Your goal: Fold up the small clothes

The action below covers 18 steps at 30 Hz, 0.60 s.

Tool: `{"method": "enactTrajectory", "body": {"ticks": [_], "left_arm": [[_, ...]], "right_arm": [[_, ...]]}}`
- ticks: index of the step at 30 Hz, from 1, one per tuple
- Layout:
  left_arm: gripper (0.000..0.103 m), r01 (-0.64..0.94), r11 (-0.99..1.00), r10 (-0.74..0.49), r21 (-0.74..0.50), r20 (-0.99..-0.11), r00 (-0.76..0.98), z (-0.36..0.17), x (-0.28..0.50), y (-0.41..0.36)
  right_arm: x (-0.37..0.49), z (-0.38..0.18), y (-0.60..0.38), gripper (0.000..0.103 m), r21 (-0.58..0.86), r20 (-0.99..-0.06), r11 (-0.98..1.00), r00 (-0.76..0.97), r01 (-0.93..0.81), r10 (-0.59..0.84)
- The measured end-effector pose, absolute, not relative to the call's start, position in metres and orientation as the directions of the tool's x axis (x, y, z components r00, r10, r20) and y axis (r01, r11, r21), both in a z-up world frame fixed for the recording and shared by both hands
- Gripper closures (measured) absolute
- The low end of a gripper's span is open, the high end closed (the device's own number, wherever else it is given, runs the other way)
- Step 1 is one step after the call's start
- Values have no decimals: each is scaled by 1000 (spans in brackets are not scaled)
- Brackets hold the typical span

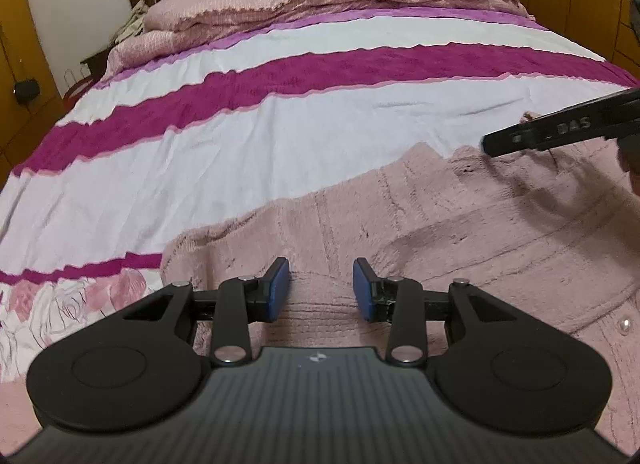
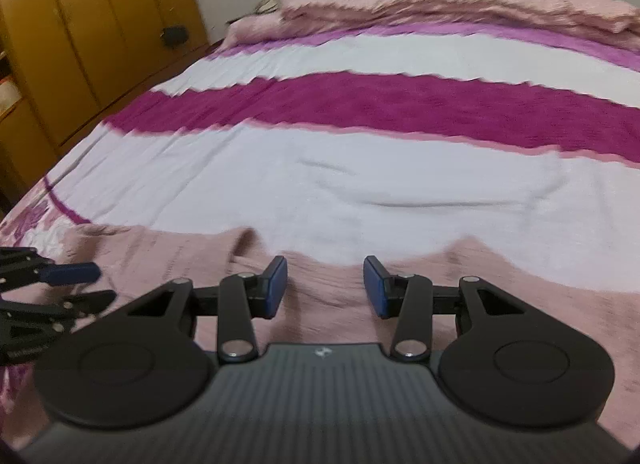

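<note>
Both grippers hang low over the near end of the bed, and neither one has anything in it. Left gripper [image 1: 321,290] first: jaws spread wide, blue pads [image 1: 279,289] hovering over the ribbed band of a pink knitted cardigan [image 1: 420,224], nothing between them. Right gripper [image 2: 325,288] is the same story, jaws wide apart above the cardigan's [image 2: 180,260] far edge, where pink meets the white stripe of the bedspread [image 2: 360,184].

The cardigan lies spread across the near part of the bed, pearl buttons [image 1: 625,322] showing at the right, and it looks not yet folded to me.

Now, the risks. That knit is soft and fuzzy, so if a pad bites too deep it could well pinch the bedspread along with it and drag the lot. Grab only the top layer and the fold comes out lopsided. The right wrist view is smeared, so that hand seems to be moving quickly; a rushed close could miss the edge altogether. And the two tools sit near each other, so reaching for the same patch risks a knock.
</note>
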<state>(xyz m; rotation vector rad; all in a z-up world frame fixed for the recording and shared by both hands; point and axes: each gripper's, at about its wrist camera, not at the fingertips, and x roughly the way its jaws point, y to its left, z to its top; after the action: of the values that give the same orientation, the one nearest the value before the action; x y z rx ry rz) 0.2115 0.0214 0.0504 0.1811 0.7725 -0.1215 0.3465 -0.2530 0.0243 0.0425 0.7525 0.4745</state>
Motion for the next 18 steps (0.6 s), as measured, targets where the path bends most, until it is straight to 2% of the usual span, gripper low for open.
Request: {"method": "enactTrajectory", "body": {"ticks": [4,8,11,13,15,17,18], "left_arm": [[60,160,982,-45,98,-701,712,46,212,23],[60,160,982,-46,100,-693,719,44,211,23],[60,153,984,-48,91,-691,721,43,210,24],[60,150,985,-50,85,-689,723,43,209,25],[59,146,986,-55,75,-687,724,42,208,26],[59,140,988,-57,65,-687,725,42,208,28],[59,137,989,-57,63,-686,725,42,207,28]], "right_arm": [[344,22,-227,58,137,-659,886,627,-443,415],[352,22,-211,58,150,-659,867,606,-475,445],[354,18,-193,64,65,-698,845,581,-531,419],[354,15,-184,71,19,-711,820,569,-572,414],[353,15,-179,89,16,-714,797,551,-604,432],[351,16,-175,100,13,-706,765,537,-644,463],[348,17,-173,100,-11,-693,752,547,-659,469]]}}
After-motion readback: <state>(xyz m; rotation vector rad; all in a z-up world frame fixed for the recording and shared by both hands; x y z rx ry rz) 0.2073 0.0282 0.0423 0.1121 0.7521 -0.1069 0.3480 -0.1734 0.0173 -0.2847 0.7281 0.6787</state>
